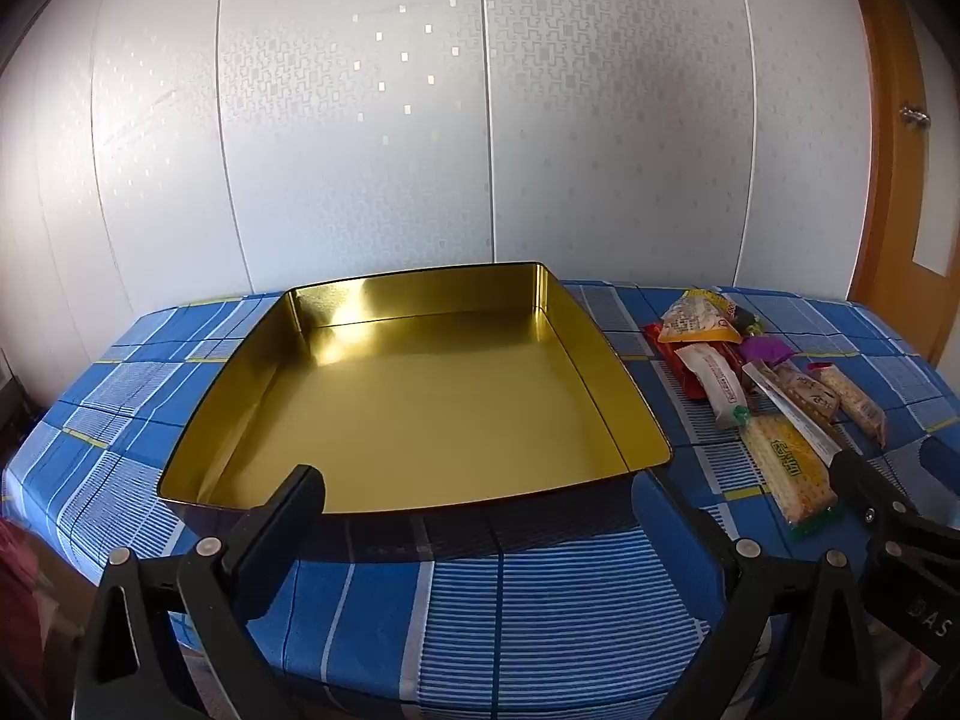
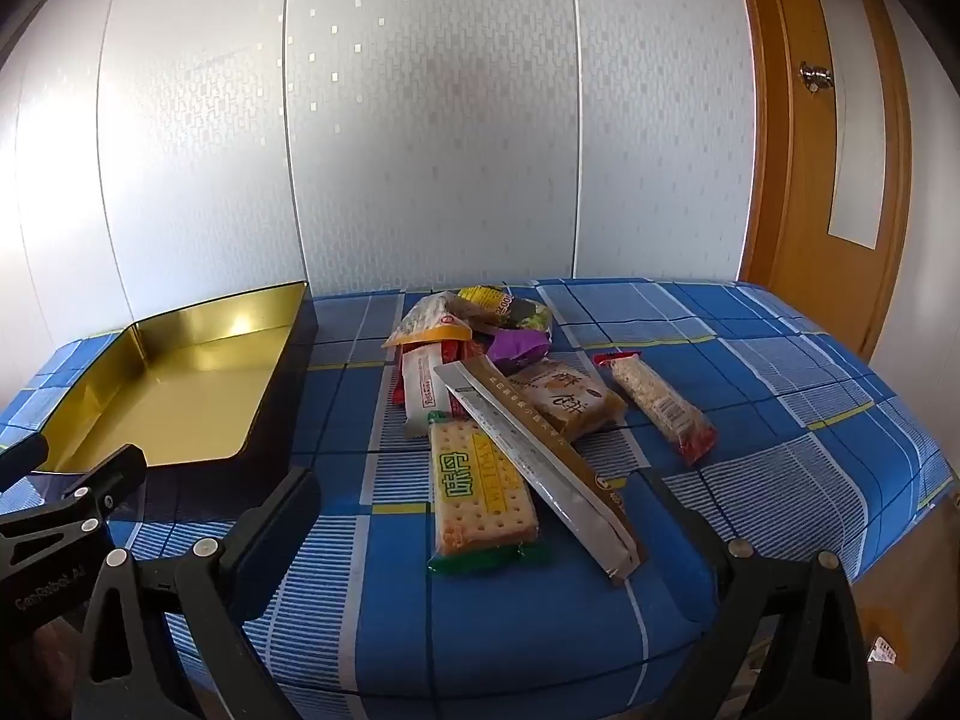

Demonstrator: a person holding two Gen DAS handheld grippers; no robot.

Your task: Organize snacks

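A gold-lined tin tray (image 1: 420, 402) sits empty on a table under a blue checked cloth (image 1: 540, 600), pushed close to a pale patterned wall (image 1: 480, 120). Just to its right, apart from its dark outer wall, lies a loose heap of wrapped snacks (image 2: 510, 390). Nearest the camera in the right wrist view is a cracker pack (image 2: 483, 498) with green ends. A long brown-and-silver packet (image 2: 540, 462) lies slantwise over one corner of it. Behind these are a white-wrapped bar (image 2: 423, 396), a tan packet (image 2: 567, 399), a cereal bar (image 2: 660, 408) with red ends lying slightly apart, a purple wrapper (image 2: 516, 345) and a yellow-edged bag (image 2: 432, 324).

The left gripper (image 1: 480, 504) hangs before the tray's near rim, jaws spread wide and holding nothing. The right gripper (image 2: 486, 510) faces the heap, jaws likewise wide apart, with the cracker pack and long packet lying on the cloth ahead of them, ungripped. A wooden door (image 2: 828, 150) stands at far right.
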